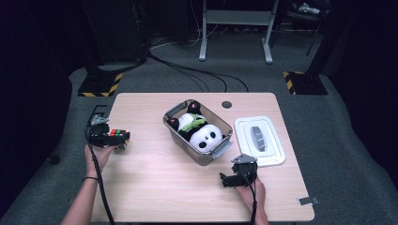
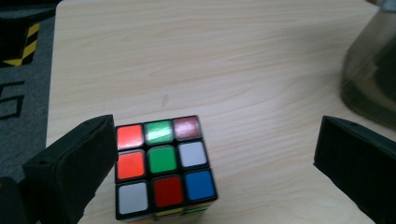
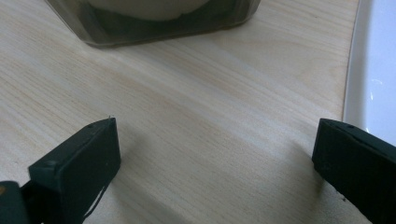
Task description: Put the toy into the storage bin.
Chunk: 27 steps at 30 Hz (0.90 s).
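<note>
Tool (image 2: pixel 212 163) wide open, beside cube (image 2: pixel 163 168)

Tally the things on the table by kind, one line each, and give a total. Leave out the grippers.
Puzzle cube: 1
Panda plush toy: 1
Clear storage bin: 1
White bin lid: 1
Small metal clip at the table's near right corner: 1
Total: 5

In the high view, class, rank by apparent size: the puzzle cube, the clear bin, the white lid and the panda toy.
1. Clear bin
2. White lid, slightly smaller in outline
3. Panda toy, lying inside the bin
4. Puzzle cube, smallest, between the left gripper's jaws
</note>
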Each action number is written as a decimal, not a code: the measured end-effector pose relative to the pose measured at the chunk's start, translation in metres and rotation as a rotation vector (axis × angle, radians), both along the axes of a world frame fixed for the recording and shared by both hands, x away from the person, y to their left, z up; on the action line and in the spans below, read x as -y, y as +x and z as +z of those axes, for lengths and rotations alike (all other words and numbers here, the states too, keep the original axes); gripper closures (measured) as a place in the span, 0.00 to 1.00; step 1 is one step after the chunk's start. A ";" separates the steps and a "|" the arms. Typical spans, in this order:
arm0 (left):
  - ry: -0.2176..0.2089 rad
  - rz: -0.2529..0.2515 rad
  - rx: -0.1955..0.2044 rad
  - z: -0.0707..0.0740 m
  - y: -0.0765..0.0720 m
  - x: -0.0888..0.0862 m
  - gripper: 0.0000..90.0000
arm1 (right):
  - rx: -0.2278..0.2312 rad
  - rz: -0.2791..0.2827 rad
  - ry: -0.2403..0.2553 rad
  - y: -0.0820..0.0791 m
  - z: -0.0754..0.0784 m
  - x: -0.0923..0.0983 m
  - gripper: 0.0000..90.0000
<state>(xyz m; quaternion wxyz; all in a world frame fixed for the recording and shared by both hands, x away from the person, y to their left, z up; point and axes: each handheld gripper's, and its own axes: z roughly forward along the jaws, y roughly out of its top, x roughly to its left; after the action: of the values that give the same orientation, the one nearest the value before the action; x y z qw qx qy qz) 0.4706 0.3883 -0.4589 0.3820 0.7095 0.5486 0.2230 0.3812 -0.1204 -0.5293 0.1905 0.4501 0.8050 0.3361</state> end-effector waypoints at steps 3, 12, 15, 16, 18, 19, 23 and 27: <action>0.003 0.023 -0.018 -0.010 0.005 -0.005 0.00 | 0.000 0.001 0.000 0.000 0.000 0.000 0.00; 0.027 0.099 -0.053 -0.036 0.017 -0.008 0.00 | 0.000 0.000 0.001 0.000 0.000 0.000 0.00; 0.028 0.096 -0.069 -0.041 0.019 -0.007 0.00 | 0.000 0.000 0.001 0.000 0.000 0.000 0.00; 0.024 0.089 -0.079 -0.042 0.019 -0.008 0.00 | 0.000 0.001 0.000 0.000 0.000 0.000 0.00; 0.026 0.089 -0.081 -0.044 0.020 -0.008 0.00 | 0.000 0.000 0.000 0.000 0.000 0.000 0.00; 0.020 0.086 -0.084 -0.045 0.020 -0.008 0.03 | 0.000 0.000 0.001 0.000 0.000 0.000 0.00; 0.033 0.085 -0.091 -0.047 0.020 -0.007 0.18 | 0.000 0.000 0.001 0.000 0.000 0.000 0.00; 0.020 0.095 -0.105 -0.051 0.021 -0.009 0.32 | 0.000 0.000 0.001 0.000 0.000 0.000 0.00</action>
<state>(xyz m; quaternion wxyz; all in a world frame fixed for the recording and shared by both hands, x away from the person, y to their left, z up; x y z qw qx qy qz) 0.4918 0.3974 -0.5098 0.3347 0.6971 0.5987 0.2087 0.3811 -0.1204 -0.5293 0.1902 0.4503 0.8050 0.3363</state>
